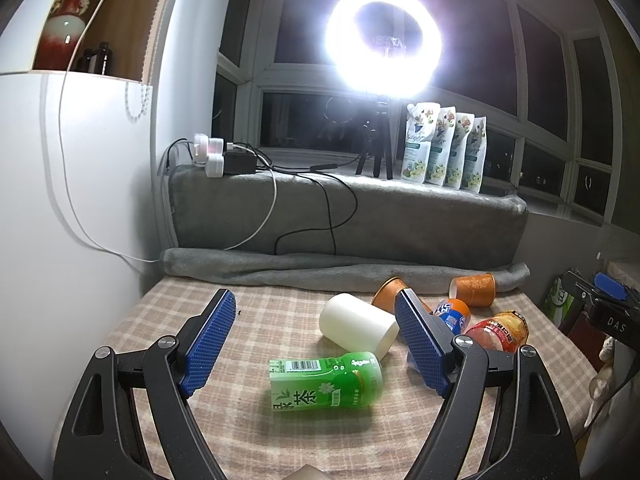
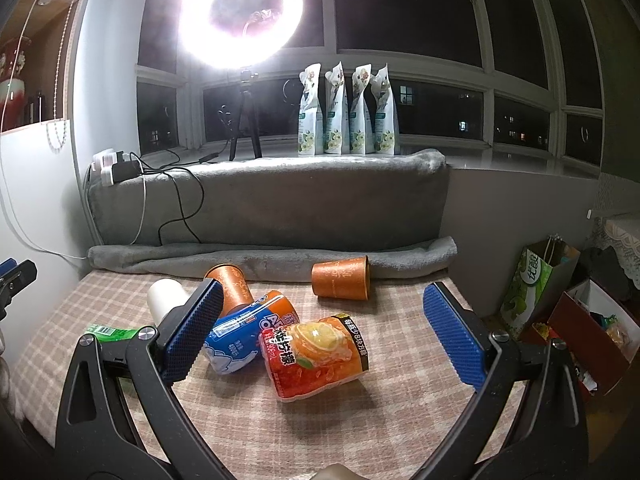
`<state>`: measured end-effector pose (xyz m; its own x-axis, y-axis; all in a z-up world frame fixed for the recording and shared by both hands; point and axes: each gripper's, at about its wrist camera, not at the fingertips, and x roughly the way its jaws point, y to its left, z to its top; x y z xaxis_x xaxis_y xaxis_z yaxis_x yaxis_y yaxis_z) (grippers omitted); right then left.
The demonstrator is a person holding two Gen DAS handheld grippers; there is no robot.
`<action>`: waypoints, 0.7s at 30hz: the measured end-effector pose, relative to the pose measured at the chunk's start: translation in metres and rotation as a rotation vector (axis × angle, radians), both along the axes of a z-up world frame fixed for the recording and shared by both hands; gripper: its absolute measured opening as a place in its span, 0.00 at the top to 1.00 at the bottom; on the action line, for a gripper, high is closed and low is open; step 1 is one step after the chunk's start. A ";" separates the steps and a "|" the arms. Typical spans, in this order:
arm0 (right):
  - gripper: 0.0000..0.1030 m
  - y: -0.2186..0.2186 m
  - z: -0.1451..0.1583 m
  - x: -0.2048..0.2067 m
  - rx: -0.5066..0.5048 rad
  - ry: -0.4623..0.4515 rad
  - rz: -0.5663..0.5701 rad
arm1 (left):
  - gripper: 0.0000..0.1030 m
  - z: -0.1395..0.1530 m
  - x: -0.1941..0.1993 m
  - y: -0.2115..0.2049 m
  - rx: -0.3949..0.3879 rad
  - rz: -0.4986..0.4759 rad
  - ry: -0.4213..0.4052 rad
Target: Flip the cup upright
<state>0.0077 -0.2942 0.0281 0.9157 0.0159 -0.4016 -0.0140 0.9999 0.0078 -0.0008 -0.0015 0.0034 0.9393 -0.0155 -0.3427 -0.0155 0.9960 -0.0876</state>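
Observation:
Several cups lie on their sides on a checked cloth. A green cup (image 1: pixel 326 382) lies nearest my left gripper (image 1: pixel 320 304), which is open and empty above it. A white cup (image 1: pixel 358 326) lies just beyond it. My right gripper (image 2: pixel 320 300) is open and empty over an orange lemon-print cup (image 2: pixel 316 354) and a blue-and-orange cup (image 2: pixel 246 334). Two plain orange paper cups lie farther back, one (image 2: pixel 342 278) to the right and one (image 2: pixel 230 282) behind my left finger. The green cup (image 2: pixel 110 333) and the white cup (image 2: pixel 164 298) also show at left in the right wrist view.
A rolled grey blanket (image 1: pixel 344 270) and a grey cushion (image 2: pixel 272 200) bound the far side. A ring light (image 1: pixel 384 42) on a tripod, chargers with cables (image 1: pixel 224 158) and several pouches (image 2: pixel 348 114) stand on the sill. Bags and a box (image 2: pixel 560 304) sit to the right.

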 end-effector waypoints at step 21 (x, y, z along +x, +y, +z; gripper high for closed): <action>0.01 0.001 -0.001 0.006 0.001 0.009 0.004 | 0.20 -0.001 0.000 0.000 0.000 0.001 -0.001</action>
<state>0.0136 -0.2936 0.0272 0.9120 0.0203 -0.4098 -0.0184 0.9998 0.0088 -0.0012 -0.0017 0.0025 0.9396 -0.0142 -0.3420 -0.0169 0.9960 -0.0875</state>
